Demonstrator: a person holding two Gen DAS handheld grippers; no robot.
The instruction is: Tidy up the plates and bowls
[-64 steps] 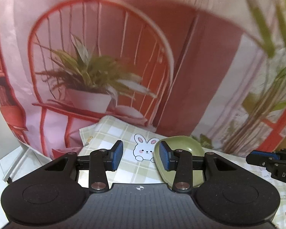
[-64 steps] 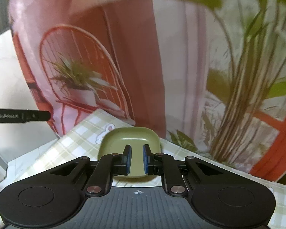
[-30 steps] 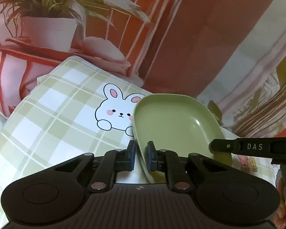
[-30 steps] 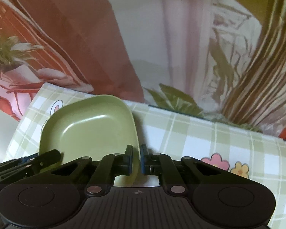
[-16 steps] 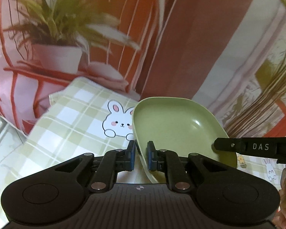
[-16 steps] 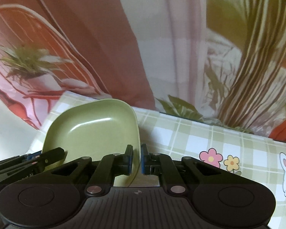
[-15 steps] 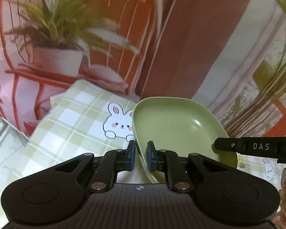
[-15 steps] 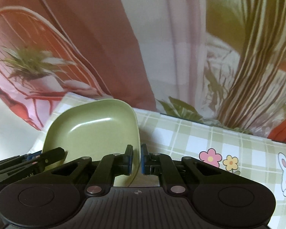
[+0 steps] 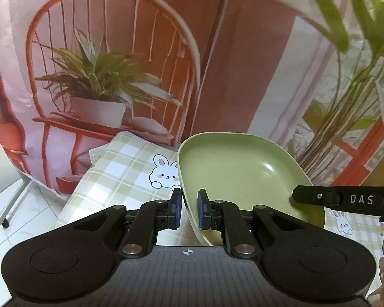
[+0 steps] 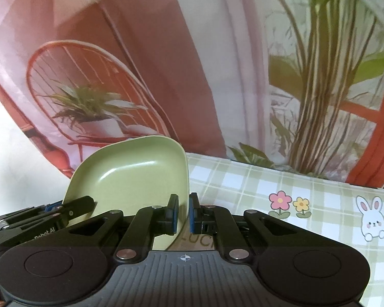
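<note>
A pale green square plate [image 9: 238,171] is held off the checked tablecloth [image 9: 120,176] by both grippers. My left gripper [image 9: 189,208] is shut on the plate's near-left rim. My right gripper [image 10: 183,213] is shut on the plate's [image 10: 133,171] right rim. Each gripper shows in the other's view: the right one's fingers [image 9: 332,198] at the plate's right side, the left one's fingers [image 10: 71,206] at its lower left. The plate is tilted, its far edge raised.
A printed backdrop [image 9: 115,64] with a red chair and potted plant hangs right behind the table. The tablecloth carries bunny [image 10: 372,213] and flower [image 10: 289,203] prints. The table's left edge and a tiled floor [image 9: 25,204] show at the left.
Both grippers have lifted the plate together and tilted up; the table has dropped lower in both views and more backdrop shows. About two seconds ago the left gripper was open.
</note>
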